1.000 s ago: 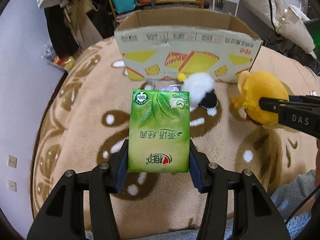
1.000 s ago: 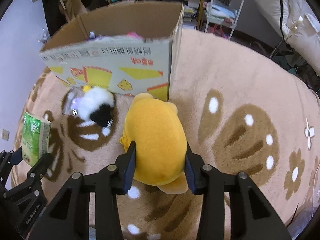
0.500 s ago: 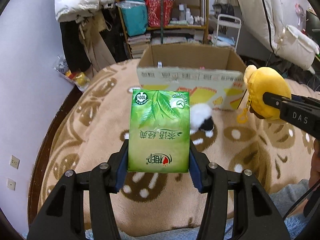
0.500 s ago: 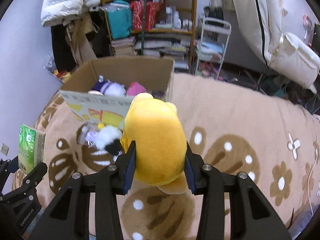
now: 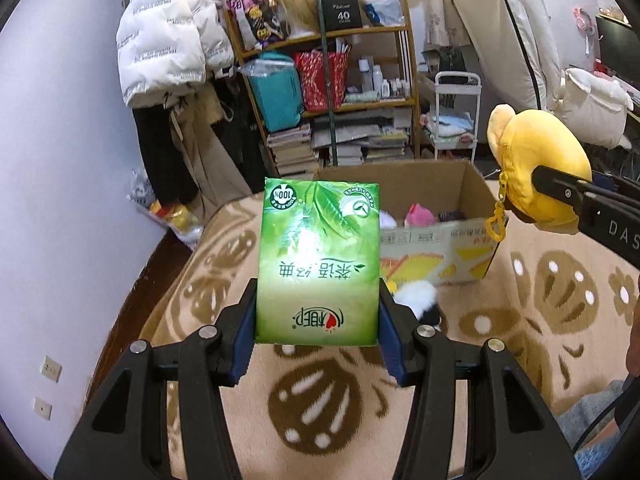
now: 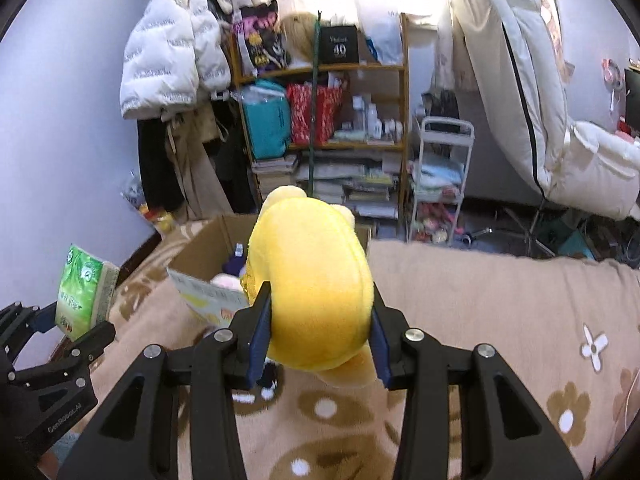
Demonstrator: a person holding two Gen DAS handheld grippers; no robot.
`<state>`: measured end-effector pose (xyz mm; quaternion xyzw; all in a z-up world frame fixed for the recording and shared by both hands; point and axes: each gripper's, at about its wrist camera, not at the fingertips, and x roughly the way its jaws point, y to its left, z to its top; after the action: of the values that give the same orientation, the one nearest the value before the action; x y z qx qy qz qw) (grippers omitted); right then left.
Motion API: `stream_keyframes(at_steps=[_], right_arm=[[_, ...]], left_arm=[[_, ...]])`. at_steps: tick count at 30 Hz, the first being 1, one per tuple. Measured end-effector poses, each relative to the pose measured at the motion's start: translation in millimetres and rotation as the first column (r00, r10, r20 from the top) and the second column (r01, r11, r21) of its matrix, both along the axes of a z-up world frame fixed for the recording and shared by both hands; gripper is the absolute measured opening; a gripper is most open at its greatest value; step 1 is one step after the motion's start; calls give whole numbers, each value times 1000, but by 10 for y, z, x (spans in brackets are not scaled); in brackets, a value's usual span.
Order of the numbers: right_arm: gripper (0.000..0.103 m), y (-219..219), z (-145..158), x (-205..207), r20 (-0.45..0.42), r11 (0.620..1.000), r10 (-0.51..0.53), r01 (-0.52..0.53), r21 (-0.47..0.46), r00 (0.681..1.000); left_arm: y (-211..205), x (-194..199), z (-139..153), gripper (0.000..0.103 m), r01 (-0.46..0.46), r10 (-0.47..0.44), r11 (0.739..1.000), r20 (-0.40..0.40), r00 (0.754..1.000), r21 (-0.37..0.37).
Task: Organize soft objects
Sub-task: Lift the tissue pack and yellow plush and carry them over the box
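My left gripper (image 5: pixel 318 334) is shut on a green tissue pack (image 5: pixel 318 264), held upright above the rug; the same tissue pack (image 6: pixel 84 292) shows at the left of the right wrist view. My right gripper (image 6: pixel 320 334) is shut on a yellow plush toy (image 6: pixel 314 280), raised in front of the open cardboard box (image 6: pixel 200 252). From the left wrist view the yellow plush (image 5: pixel 538 164) hangs at the right with a yellow clip dangling. The cardboard box (image 5: pixel 460 236) holds pink and purple soft toys. A white-and-black plush (image 5: pixel 418 298) lies on the rug before the box.
A beige rug with brown paw prints (image 5: pixel 520 300) covers the floor. Behind the box stand a cluttered wooden shelf (image 5: pixel 340 100) and a small white cart (image 6: pixel 438 184). A white jacket (image 5: pixel 164 48) hangs at the left wall. Pale bedding (image 6: pixel 540 100) fills the right.
Both grippers have risen and tipped up with the tissue pack and yellow plush still held. The box now sits lower and farther in view, its inside showing, and the shelf has come into sight.
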<state>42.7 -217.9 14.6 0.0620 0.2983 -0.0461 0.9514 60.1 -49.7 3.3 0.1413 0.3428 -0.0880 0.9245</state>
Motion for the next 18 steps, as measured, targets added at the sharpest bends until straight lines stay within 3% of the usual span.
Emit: stream_keyframes(at_steps=[3,11,18], right_arm=[[46,-3,52,40,30,1000,4,-4,3,1000],[46,-92,21,249,81,1000,-12,11,21,997],[48,-247,-74,516,90,999,-19,14,52,996]], left_arm=[[-38,99,103,52,8,-8,1000,-2,1000,-23],[-287,390,304,52,52,-53,999,73,996,16],[-405,735,213,52,90,-92,996,89,992,27]])
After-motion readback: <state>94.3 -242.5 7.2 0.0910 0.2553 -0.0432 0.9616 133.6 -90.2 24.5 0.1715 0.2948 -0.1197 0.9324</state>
